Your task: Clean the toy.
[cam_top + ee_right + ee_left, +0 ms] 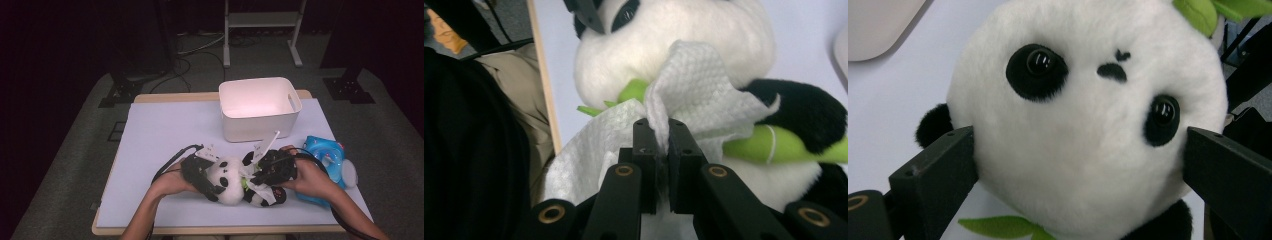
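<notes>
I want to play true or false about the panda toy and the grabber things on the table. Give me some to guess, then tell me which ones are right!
1. The left gripper has its jaws on either side of the plush panda's head. True.
2. The right gripper is pinching a white paper towel. True.
3. The panda is sitting inside the white bin. False: it lies on the table, in front of the bin.
4. The blue toy is at the table's left edge. False: it is at the right edge.
5. The panda holds something green. True.
</notes>
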Motion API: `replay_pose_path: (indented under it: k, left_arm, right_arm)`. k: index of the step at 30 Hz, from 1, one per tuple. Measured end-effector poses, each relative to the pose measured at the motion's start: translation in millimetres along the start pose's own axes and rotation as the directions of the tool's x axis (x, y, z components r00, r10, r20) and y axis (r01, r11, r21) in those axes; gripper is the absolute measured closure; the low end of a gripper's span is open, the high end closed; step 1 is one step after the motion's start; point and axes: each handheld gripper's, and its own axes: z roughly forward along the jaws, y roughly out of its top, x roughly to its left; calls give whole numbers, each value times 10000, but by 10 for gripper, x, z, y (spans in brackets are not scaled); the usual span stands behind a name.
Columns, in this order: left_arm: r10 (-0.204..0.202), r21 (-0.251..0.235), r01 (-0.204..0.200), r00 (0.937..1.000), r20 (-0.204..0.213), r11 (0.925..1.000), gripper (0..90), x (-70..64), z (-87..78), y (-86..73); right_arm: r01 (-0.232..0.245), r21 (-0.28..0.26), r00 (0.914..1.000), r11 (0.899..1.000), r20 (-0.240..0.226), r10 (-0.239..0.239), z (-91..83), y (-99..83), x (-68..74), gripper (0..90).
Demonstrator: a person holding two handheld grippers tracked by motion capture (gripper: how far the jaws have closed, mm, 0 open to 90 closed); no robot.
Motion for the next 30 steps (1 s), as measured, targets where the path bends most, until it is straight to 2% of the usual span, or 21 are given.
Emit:
replay_pose_path:
  k: [9,11,15,18,21,24,30]
  left_arm:
    - [-75,80,75,10000,1,9999,26,11,-5,-47]
    - [46,106,-45,10000,-29,9999,29,27,4,-55]
    - [-240,-122,238,9997,-101,9996,62,69,48,-72]
    - [-120,-197,117,9999,-121,9997,93,68,49,-75]
    - [-165,-242,161,9997,-161,9996,100,66,52,-66]
    - [-145,-217,142,9998,-138,9997,101,71,53,-60]
    - [-345,-266,341,9993,-161,9991,103,71,59,-62]
  right_arm:
    - [-324,-49,9994,9995,114,324,-10,-57,-115,842]
    - [-365,-42,9993,9993,113,365,-3,-51,-128,843]
    - [-403,-14,9989,9992,242,403,11,-10,-125,842]
    - [-280,-267,9994,9993,220,286,-22,63,-81,843]
    - [5,-288,10000,9996,66,-3,-35,153,-25,843]
    - [286,-85,9995,9996,99,-285,13,278,16,843]
    - [474,126,9988,9988,-148,-472,114,419,43,843]
